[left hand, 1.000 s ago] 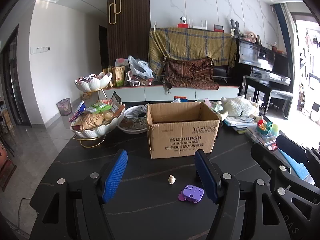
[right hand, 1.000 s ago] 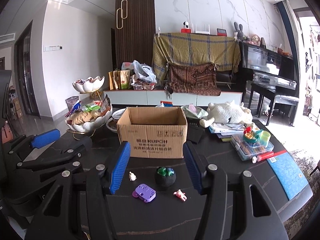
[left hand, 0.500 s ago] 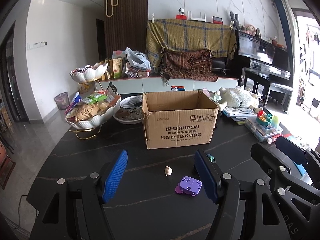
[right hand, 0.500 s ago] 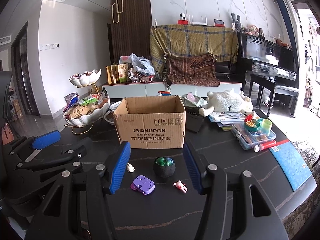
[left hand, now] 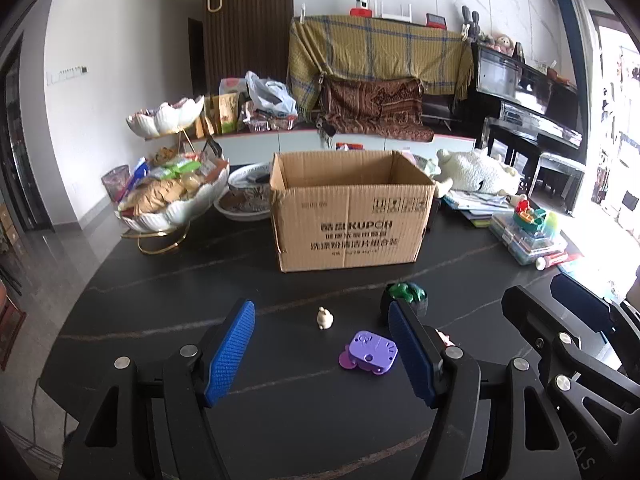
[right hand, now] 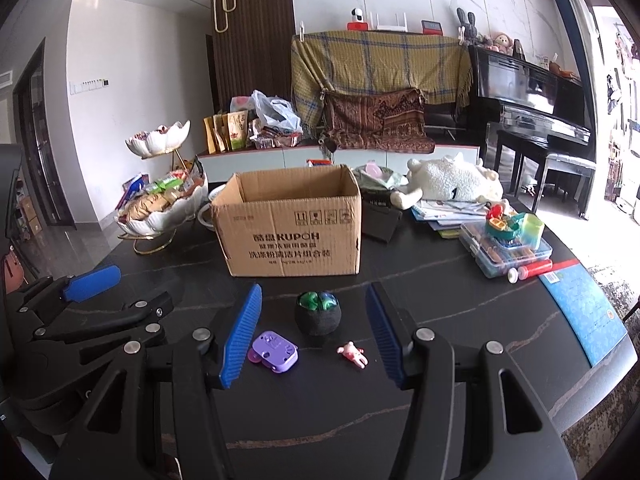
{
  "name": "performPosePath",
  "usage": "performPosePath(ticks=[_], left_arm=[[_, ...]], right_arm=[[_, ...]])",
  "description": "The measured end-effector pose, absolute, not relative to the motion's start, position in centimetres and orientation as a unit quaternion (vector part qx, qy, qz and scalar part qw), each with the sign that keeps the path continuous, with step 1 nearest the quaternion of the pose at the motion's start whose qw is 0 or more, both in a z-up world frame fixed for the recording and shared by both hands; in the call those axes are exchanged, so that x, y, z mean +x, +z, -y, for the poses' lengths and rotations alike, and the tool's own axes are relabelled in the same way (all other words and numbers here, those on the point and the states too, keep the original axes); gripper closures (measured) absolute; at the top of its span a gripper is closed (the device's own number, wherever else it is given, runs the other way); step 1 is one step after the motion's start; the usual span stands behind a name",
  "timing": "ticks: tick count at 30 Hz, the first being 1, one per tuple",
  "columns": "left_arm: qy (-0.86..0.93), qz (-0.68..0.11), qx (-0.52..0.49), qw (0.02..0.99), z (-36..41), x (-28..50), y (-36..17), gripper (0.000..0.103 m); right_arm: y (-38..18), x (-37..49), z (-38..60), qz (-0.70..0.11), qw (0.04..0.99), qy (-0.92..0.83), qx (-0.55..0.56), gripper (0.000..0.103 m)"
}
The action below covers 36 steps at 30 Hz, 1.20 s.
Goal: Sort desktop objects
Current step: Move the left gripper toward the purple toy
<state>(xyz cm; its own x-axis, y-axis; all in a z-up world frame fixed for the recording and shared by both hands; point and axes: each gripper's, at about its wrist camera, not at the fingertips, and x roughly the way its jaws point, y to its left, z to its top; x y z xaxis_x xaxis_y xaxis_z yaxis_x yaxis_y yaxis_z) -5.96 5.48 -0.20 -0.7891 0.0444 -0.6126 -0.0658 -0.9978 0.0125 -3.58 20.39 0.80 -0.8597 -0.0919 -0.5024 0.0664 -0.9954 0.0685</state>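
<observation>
An open cardboard box (left hand: 352, 210) (right hand: 290, 230) stands mid-table on the dark tabletop (left hand: 160, 320). In front of it lie a small cream figurine (left hand: 324, 318), a purple flat toy (left hand: 372, 352) (right hand: 275, 351), a black pot with green and blue balls (right hand: 318, 312) (left hand: 406, 296) and a pink figurine (right hand: 352, 354). My left gripper (left hand: 320, 356) hovers open above the cream figurine and purple toy, holding nothing. My right gripper (right hand: 314, 336) is open too, with the pot and the pink figurine seen between its fingers but untouched.
A two-tier white snack stand (left hand: 168, 192) and a patterned bowl (left hand: 246, 196) sit left of the box. A plush toy (right hand: 452, 180), books, a plastic case with toys (right hand: 506, 244), a red tube (right hand: 530, 270) and a blue booklet (right hand: 580, 308) fill the right side.
Both grippers have sunk and tilted down toward the small objects, which now sit higher and larger in both views. Jaw openings are unchanged.
</observation>
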Motion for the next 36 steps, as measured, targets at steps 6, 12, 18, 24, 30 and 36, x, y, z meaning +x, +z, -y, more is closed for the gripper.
performPosePath(ticks=[6,12,18,24,30,36], left_arm=[[0.939,-0.022,-0.342,0.030,-6.0,-6.7,-2.0,0.037],[0.933,-0.030,-0.358,0.033,-6.5,-7.2,-3.5,0.037],[0.931,-0.033,-0.362,0.031,-6.7,-7.3,-3.9,0.037],[0.932,-0.033,-0.360,0.026,-6.9,-7.3,-4.1,0.037],[0.928,-0.033,-0.370,0.031,-7.3,-7.5,-5.0,0.037],[0.921,-0.041,-0.385,0.031,-7.6,-8.0,-6.3,0.037]], right_arm=[[-0.8,-4.3,-20.8,0.026,0.036,-0.957,0.285,0.051],[-2.6,-4.9,-21.2,0.031,0.035,-0.951,0.306,0.051],[-3.4,-5.1,-21.2,0.030,0.034,-0.948,0.314,0.051],[-3.6,-5.1,-21.2,0.031,0.033,-0.948,0.315,0.051],[-4.1,-5.3,-21.4,0.029,0.031,-0.946,0.321,0.051],[-5.2,-5.6,-21.7,0.029,0.033,-0.941,0.335,0.051]])
